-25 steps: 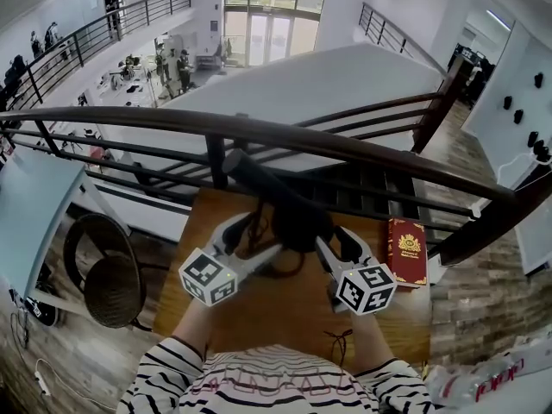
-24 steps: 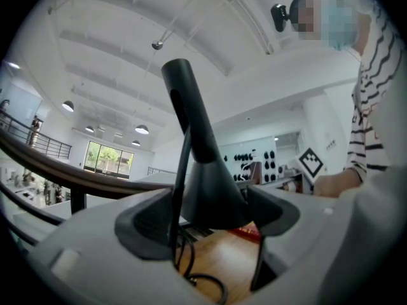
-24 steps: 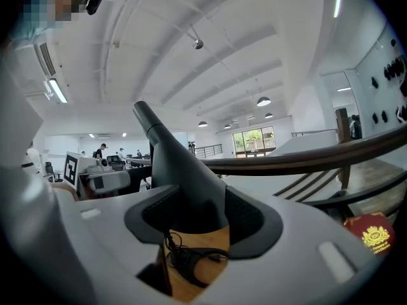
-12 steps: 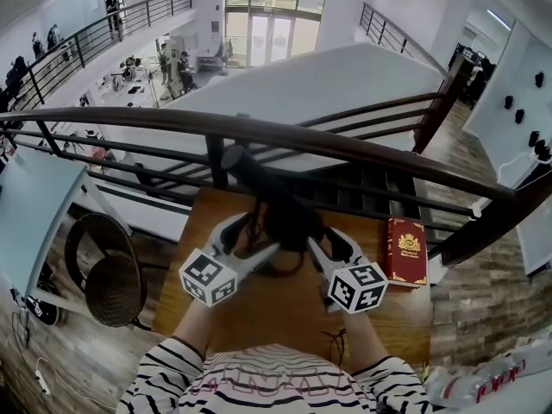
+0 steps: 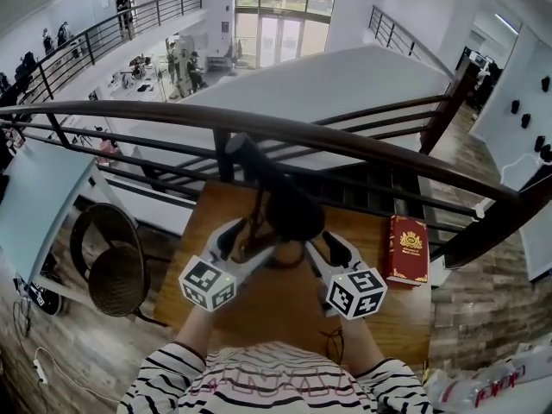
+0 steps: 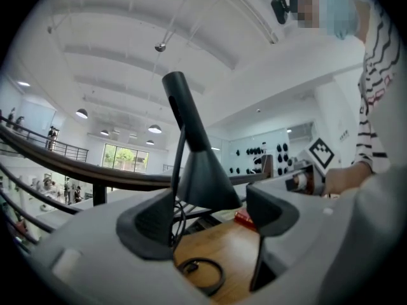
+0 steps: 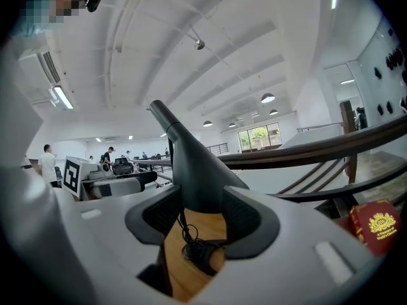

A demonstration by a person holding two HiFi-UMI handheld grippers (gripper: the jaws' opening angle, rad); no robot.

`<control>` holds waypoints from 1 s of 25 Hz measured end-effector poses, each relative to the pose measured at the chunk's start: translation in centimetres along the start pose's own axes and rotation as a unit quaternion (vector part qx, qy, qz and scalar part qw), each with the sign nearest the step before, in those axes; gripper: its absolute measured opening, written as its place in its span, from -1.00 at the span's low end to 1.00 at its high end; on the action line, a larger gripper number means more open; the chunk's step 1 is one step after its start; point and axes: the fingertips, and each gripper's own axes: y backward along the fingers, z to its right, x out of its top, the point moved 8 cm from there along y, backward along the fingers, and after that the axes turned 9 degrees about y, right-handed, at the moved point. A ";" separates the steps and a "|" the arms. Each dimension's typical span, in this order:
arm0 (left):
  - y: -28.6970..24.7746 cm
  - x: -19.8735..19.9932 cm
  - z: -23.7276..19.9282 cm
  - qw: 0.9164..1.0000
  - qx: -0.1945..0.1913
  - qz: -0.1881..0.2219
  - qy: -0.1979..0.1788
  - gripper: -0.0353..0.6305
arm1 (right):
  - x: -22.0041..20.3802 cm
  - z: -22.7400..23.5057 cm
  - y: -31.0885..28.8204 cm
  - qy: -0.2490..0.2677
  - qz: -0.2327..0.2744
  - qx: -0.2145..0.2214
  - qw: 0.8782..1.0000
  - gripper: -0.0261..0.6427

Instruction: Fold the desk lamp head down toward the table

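A black desk lamp stands on the wooden table [image 5: 285,313]. Its cone-shaped head [image 5: 293,214] hangs from a slanted arm [image 5: 250,162]. My right gripper [image 5: 315,247] comes in from the right. In the right gripper view the lamp head [image 7: 200,170] fills the gap of the right gripper [image 7: 202,215] and touches both pads; its jaws have just been opening a little. My left gripper [image 5: 248,233] sits at the head's left side. In the left gripper view the lamp head [image 6: 202,176] lies between the wide jaws of the left gripper [image 6: 210,218], with a slim gap at the right pad.
A red book [image 5: 407,250] lies at the table's right edge. A coil of black cable [image 6: 202,273] rests on the wood under the lamp. A dark railing [image 5: 345,145] runs just behind the table, and a round chair [image 5: 116,279] stands to its left.
Both grippers have slid a little nearer to me and lower. The right one has shifted left against the lamp head. The head stays between the two grippers.
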 end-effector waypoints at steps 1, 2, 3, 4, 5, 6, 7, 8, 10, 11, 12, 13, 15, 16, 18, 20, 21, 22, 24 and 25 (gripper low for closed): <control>0.3 -0.2 0.4 1.000 0.004 0.001 0.000 0.17 | -0.1 -0.2 0.5 0.000 0.002 0.002 1.000 -0.34; 0.6 -0.4 0.9 1.000 0.009 0.003 0.000 0.15 | -0.2 -0.5 1.0 0.000 0.003 0.004 1.000 -0.36; 1.0 -0.5 1.4 1.000 0.013 0.004 0.000 0.13 | -0.3 -0.8 1.6 0.001 0.005 0.006 1.000 -0.40; 1.3 -0.6 2.0 1.000 0.018 0.006 -0.001 0.10 | -0.3 -1.0 2.2 0.002 0.006 0.008 1.000 -0.45; 1.6 -0.7 2.6 1.000 0.021 0.009 -0.001 0.05 | -0.4 -1.2 2.9 0.004 0.008 0.011 1.000 -0.49; 1.9 -0.9 3.2 1.000 0.024 0.011 -0.001 0.00 | -0.5 -1.4 3.5 0.004 0.010 0.013 1.000 -0.53; 2.3 -1.1 3.8 1.000 0.029 0.013 -0.002 -0.06 | -0.7 -1.5 4.2 0.004 0.012 0.015 1.000 -0.57; 2.7 -1.4 4.5 0.999 0.034 0.015 -0.003 -0.13 | -0.9 -1.8 4.9 0.005 0.013 0.017 1.000 -0.60; 3.8 -1.9 5.8 0.999 0.045 0.018 -0.008 -0.24 | -1.4 -2.4 6.2 0.009 0.016 0.022 1.000 -0.71; 4.4 -2.1 6.5 0.998 0.052 0.019 -0.011 -0.32 | -1.6 -2.7 6.9 0.010 0.018 0.025 0.999 -0.77; 4.9 -2.3 7.1 0.998 0.059 0.020 -0.013 -0.38 | -1.8 -3.0 7.6 0.011 0.020 0.027 0.999 -0.82; 5.5 -2.5 7.7 0.997 0.068 0.021 -0.013 -0.45 | -2.0 -3.2 8.2 0.012 0.022 0.030 0.999 -0.88; 6.4 -3.0 8.9 0.996 0.084 0.023 -0.011 -0.58 | -2.5 -3.5 9.4 0.011 0.021 0.037 0.999 -0.92; 6.9 -3.3 9.5 0.995 0.091 0.026 -0.010 -0.65 | -2.8 -3.6 10.1 0.010 0.021 0.040 0.999 -0.92; 7.6 -3.7 10.9 0.994 0.106 0.032 -0.007 -0.77 | -3.1 -3.8 11.6 0.010 0.021 0.048 0.999 -0.92; 8.2 -4.2 12.6 0.992 0.117 0.037 -0.004 -0.88 | -3.5 -3.9 13.2 0.009 0.022 0.054 0.998 -0.92; 8.4 -4.5 13.4 0.992 0.118 0.036 -0.002 -0.89 | -3.7 -4.0 14.0 0.010 0.022 0.056 0.998 -0.92; 8.6 -4.9 14.2 0.992 0.118 0.035 0.000 -0.89 | -3.9 -4.1 14.7 0.010 0.022 0.058 0.998 -0.92; 8.8 -5.6 15.7 0.992 0.119 0.029 0.001 -0.89 | -4.5 -4.2 16.1 0.011 0.022 0.061 0.998 -0.92; 8.9 -6.0 16.4 0.992 0.120 0.026 0.001 -0.89 | -4.7 -4.2 16.9 0.010 0.022 0.063 0.998 -0.92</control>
